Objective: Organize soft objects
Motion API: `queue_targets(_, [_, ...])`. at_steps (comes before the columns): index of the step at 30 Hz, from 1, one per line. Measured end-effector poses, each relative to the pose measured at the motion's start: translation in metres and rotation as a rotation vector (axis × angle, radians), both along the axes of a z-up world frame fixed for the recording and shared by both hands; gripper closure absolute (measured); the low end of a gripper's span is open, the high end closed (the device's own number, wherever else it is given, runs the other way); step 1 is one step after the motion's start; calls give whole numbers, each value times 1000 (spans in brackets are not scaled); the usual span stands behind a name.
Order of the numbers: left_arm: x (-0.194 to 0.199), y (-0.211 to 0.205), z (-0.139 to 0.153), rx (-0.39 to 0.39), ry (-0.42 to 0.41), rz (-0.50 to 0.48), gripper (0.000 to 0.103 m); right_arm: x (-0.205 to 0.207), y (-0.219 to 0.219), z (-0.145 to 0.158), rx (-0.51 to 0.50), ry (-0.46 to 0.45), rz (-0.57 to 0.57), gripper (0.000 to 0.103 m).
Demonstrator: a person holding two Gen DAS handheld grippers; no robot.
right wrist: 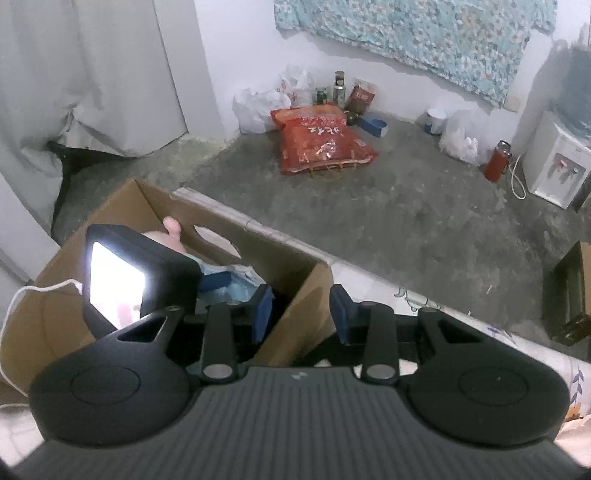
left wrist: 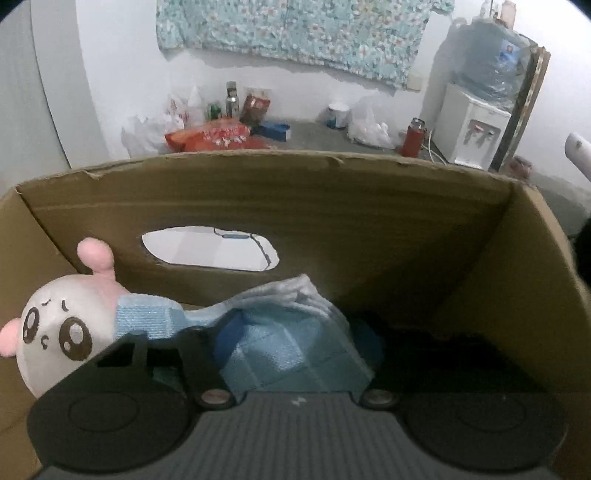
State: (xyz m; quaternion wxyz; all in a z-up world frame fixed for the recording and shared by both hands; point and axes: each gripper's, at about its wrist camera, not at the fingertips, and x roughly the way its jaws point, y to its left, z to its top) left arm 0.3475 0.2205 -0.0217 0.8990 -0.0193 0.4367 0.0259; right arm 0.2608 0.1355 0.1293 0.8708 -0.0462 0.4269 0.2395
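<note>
Floor: bare grey concrete point(right wrist: 406, 206), rough and stained, running back to a white wall.
Wall: a floral cloth point(right wrist: 417, 29) in teal hangs across it.
Clutter by the wall: a red printed sack point(right wrist: 321, 138) lies flat on the concrete, with white plastic bags point(right wrist: 258, 105), bottles and a red flask point(right wrist: 498, 160) around it; a white water dispenser point(right wrist: 554, 170) stands at the right.
Near surface: a pale patterned sheet point(right wrist: 436, 301) covers the ledge on which the cardboard box point(left wrist: 332, 206) sits.
Box: open at the top, with an oval hand hole cut in its far wall.
Soft things: a white and pink plush toy point(left wrist: 62, 325) leans in the box's left corner; a blue cloth point(left wrist: 291, 350) lies bunched beside it, one strip draped against the toy.
Left gripper point(left wrist: 295, 354): lowered into the box, jaws apart; only one blue pad shows, and the cloth covers the gap, so I cannot tell whether it is pinched.
Right gripper point(right wrist: 301, 314): jaws partly apart with nothing between them, straddling the box's near right corner.
Only the left camera shows: the toy's face and the cloth's folds.
Only the right camera shows: the open floor, a white curtain point(right wrist: 55, 92) at the left, and the lit screen on the back of the left gripper.
</note>
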Motion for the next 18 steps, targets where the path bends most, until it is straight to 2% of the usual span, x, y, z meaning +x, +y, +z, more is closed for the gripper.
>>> queue_targets(1, [-3,-1,0,10,-15,-4,78,0,0,-3,3,9,3,69])
queue_targets(3, [-6,-2,3,59,-26,-14,87,0,1,-8,14,21,0,69])
queue_targets(7, [-16,5,11,66,-39,-144,90,1,3,-11,35,32,1,69])
queue_targets(9, [-30,-1,16,102,-76,-283,90,0,4,-9,37,27,9,69])
queue_targets(12, [-49,-12,23,80,-116,-542,88,-1,7,-5,38,26,22,69])
queue_targets(13, [-50,-18,23,99,-96,-594,86,-2,8,-5,32,25,26,69])
queue_targets(15, [-44,-23,18,135,-60,-607,68,-2,8,-4,15,12,11,70])
queue_targets(16, [-40,-23,15,142,-42,-590,63,-1,8,-4,11,7,10,70])
queue_targets(18, [-38,-18,13,154,-36,-530,40,2,6,-4,40,28,1,70])
